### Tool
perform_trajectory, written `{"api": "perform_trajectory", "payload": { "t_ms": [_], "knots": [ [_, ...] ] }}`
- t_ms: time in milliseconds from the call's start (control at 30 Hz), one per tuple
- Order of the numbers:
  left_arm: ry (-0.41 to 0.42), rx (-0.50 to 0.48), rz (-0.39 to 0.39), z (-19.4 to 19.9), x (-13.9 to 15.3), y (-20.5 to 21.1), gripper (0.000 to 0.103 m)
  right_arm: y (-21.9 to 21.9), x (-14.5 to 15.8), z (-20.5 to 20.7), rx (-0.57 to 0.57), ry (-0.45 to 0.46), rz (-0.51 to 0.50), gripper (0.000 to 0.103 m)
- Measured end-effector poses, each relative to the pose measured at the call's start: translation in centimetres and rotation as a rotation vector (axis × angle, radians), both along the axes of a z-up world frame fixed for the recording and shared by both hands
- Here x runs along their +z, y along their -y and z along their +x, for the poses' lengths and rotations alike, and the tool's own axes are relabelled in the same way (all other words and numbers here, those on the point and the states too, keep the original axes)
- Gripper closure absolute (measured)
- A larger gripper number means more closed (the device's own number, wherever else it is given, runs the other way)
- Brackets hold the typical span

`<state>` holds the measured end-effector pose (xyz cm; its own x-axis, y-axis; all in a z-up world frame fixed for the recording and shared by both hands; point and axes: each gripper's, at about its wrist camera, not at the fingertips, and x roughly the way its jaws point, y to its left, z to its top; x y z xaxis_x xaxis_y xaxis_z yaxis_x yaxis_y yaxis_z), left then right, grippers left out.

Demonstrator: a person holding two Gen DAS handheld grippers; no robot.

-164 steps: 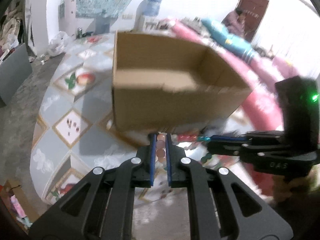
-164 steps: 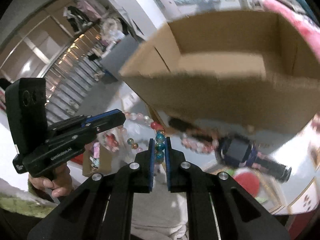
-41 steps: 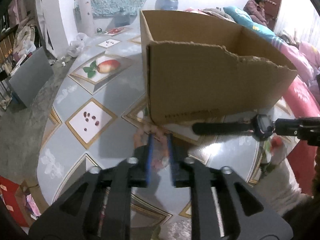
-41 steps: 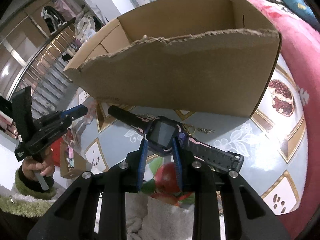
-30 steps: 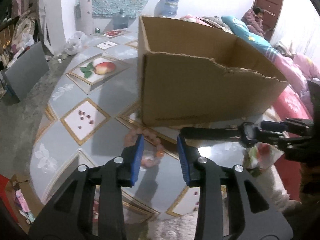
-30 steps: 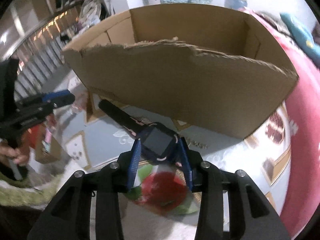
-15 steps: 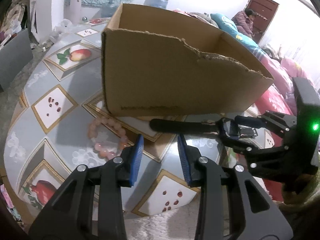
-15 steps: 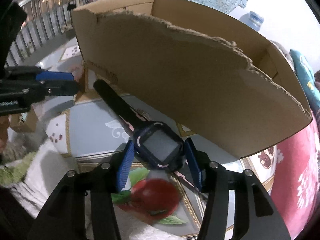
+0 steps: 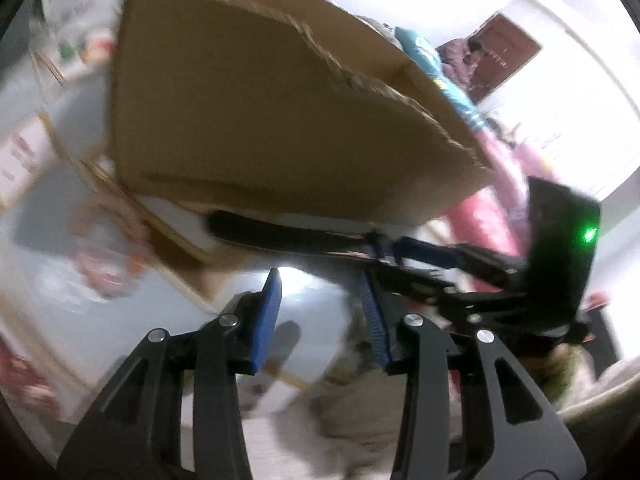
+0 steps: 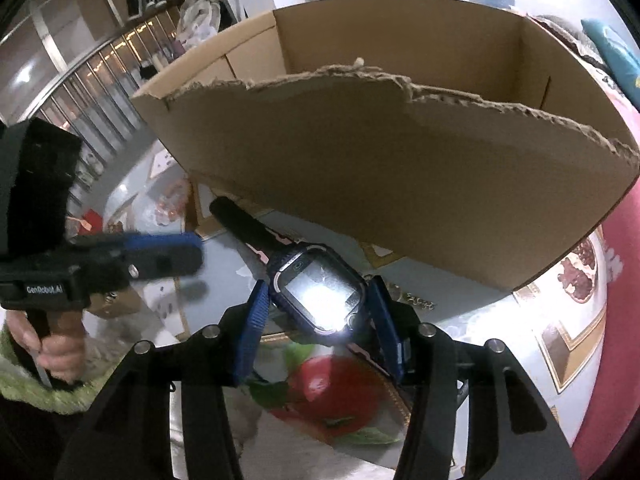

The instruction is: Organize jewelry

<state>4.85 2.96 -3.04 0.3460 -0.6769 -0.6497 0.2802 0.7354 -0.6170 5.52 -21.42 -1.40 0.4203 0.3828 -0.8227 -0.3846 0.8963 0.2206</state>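
A smartwatch with a dark blue case and a lit screen sits between the pads of my right gripper, which is shut on it. Its black strap sticks out to the upper left, just under the torn cardboard box. In the blurred left wrist view the same strap runs below the box into the right gripper. My left gripper hovers just short of the strap, jaws opening with nothing between them. A pink bead bracelet lies on the table to the left.
The table top is glossy, with fruit-picture tiles. A thin gold chain lies by the box's base. A hand holds the left gripper. A pink cloth borders the table on the right. A person sits by a far door.
My left gripper let go of the pink bracelet and swung right, close to the watch strap; the bracelet now lies off to its left. The right gripper still holds the watch, jaws a little wider.
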Motion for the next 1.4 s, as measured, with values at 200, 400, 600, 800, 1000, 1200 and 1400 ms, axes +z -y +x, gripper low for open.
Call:
{"api": "perform_trajectory", "payload": {
  "t_ms": [200, 400, 600, 800, 1000, 1200, 1400],
  "knots": [
    [-0.141, -0.028, -0.181, 1.5, -2.5, 1.7, 0.064, -0.1, 0.2, -0.4, 0.002, 0.020, -0.014, 0.053],
    [-0.198, 0.010, -0.290, 2.3, -3.2, 1.4, 0.064, -0.3, 0.0, -0.6, 0.027, 0.022, 0.033, 0.053],
    [-0.198, 0.054, -0.300, 2.3, -2.9, 1.6, 0.066, -1.1, 0.5, -1.3, 0.083, 0.070, 0.010, 0.053],
    [-0.058, 0.125, -0.135, 2.1, -1.0, 1.1, 0.077, -2.2, 0.8, -2.3, 0.146, 0.128, -0.059, 0.054],
    [0.080, 0.151, 0.098, 1.5, 1.1, 1.8, 0.092, -2.7, 0.2, -2.6, 0.165, 0.135, -0.130, 0.075],
    [0.173, 0.090, 0.285, -0.2, 2.2, 3.5, 0.096, -2.2, 0.1, -2.4, 0.151, 0.128, -0.126, 0.075],
    [0.238, 0.040, 0.485, -0.8, 2.0, 6.2, 0.097, 0.8, 0.9, -2.1, 0.040, 0.057, -0.048, 0.071]
  ]
}}
